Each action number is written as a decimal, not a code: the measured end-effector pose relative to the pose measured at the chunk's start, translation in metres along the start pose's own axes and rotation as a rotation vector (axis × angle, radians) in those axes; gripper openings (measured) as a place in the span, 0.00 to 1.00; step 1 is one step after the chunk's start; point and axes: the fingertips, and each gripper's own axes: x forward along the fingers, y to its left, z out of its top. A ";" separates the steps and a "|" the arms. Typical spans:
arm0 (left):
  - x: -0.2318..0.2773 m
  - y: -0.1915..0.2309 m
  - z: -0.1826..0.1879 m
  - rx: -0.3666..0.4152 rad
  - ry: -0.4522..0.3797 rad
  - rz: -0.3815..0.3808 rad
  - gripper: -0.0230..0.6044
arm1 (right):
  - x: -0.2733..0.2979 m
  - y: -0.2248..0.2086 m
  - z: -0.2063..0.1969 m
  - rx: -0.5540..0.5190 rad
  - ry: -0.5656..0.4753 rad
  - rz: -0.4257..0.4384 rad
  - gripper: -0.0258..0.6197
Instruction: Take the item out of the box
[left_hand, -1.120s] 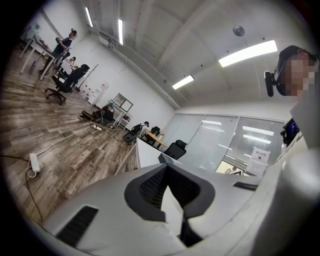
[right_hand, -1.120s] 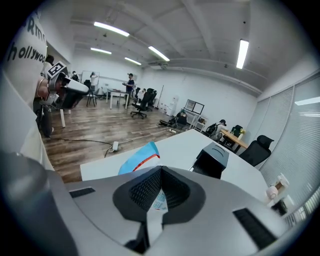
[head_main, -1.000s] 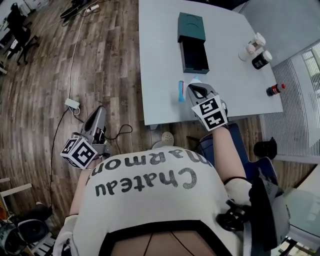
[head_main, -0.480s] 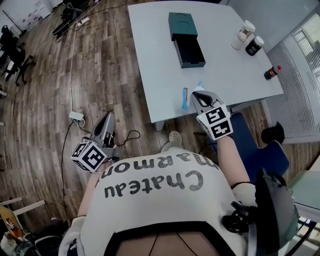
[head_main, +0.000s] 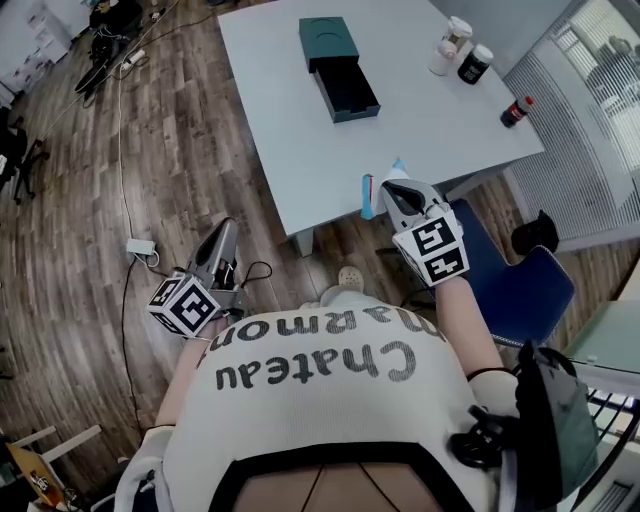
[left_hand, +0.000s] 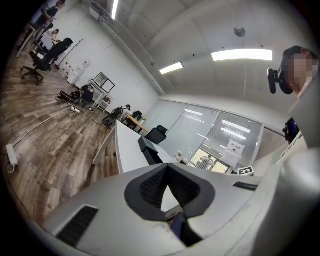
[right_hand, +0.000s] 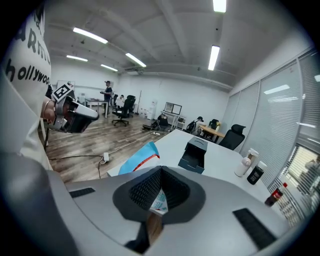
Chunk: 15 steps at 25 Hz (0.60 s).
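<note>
A dark teal box (head_main: 340, 68) lies on the white table (head_main: 300, 150), its drawer pulled out toward me and looking empty. My right gripper (head_main: 392, 190) hangs at the table's front edge, well short of the box, shut on a blue and white packet (head_main: 370, 196). In the right gripper view the packet (right_hand: 141, 157) sticks out left of the gripper (right_hand: 161, 172), with the box (right_hand: 195, 152) beyond. My left gripper (head_main: 218, 252) hangs over the wood floor, left of the table, jaws together and empty. In its own view that gripper (left_hand: 167, 167) points toward the box (left_hand: 150, 149).
Two bottles (head_main: 460, 52) and a small red-capped bottle (head_main: 515, 110) stand on the table's right side. A blue chair (head_main: 510, 285) sits just right of my right arm. A power strip (head_main: 140, 247) and cables lie on the floor at left.
The table and box have drawn away from me in the head view. My right gripper, still holding the packet, has come back from over the table to its front edge.
</note>
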 end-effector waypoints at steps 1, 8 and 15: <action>0.003 -0.003 -0.002 0.002 0.006 -0.010 0.03 | -0.004 -0.001 -0.004 0.006 0.002 -0.006 0.04; 0.020 -0.023 -0.010 0.016 0.022 -0.042 0.03 | -0.020 -0.024 -0.020 0.039 0.003 -0.051 0.04; 0.032 -0.031 -0.010 0.040 0.015 -0.027 0.03 | -0.022 -0.045 -0.018 0.042 -0.017 -0.062 0.04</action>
